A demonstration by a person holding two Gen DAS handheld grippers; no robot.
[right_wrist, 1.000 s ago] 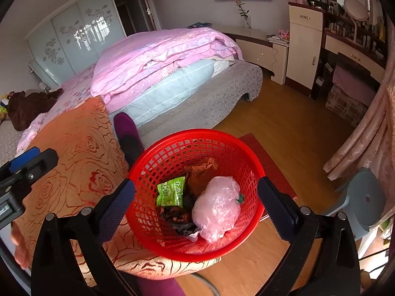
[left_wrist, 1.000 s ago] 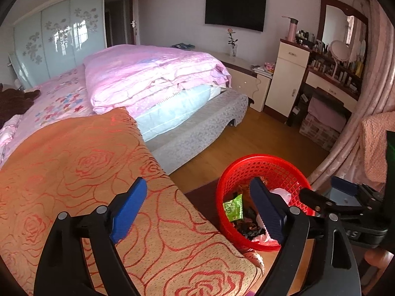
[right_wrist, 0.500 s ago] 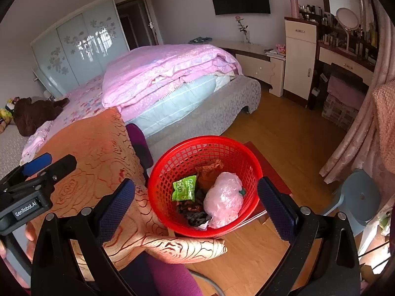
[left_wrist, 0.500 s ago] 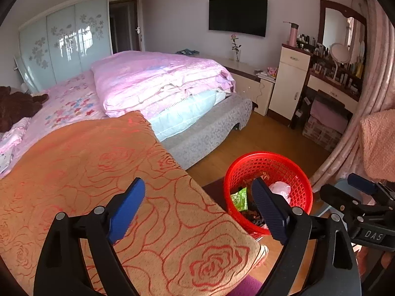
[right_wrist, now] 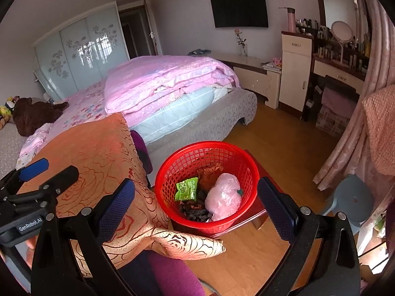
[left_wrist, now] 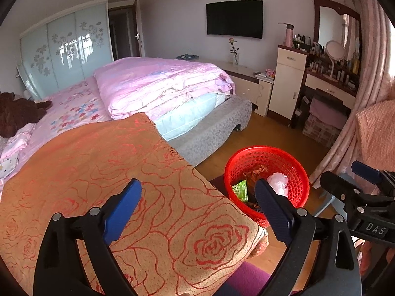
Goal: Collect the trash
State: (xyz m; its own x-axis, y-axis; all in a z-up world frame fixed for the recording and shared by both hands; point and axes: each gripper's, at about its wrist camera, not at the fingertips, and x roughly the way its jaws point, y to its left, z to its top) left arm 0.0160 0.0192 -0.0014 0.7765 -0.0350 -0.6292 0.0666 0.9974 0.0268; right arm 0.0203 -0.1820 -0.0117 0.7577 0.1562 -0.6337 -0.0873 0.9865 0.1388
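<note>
Trash [right_wrist: 209, 197]: green snack packet, pink plastic bag and dark scraps, lying inside red basket [right_wrist: 172, 172], centre of right wrist view.
Left gripper [left_wrist: 197, 202]: lower centre of left wrist view, over orange rose-patterned blanket [left_wrist: 111, 172]; blue pads [left_wrist: 123, 207] wide apart, just been widening, nothing between.
Red basket: lower right of centre in left wrist view, partly behind right-hand pad; resting on low dark-red stand [right_wrist: 259, 212] on wooden floor.
Right gripper [right_wrist: 197, 207]: lower part of right wrist view, above basket; fingers [right_wrist: 116, 207] spread wide, touching nothing.
Bed [right_wrist: 172, 86]: upper middle, pink quilt folded on top.
</note>
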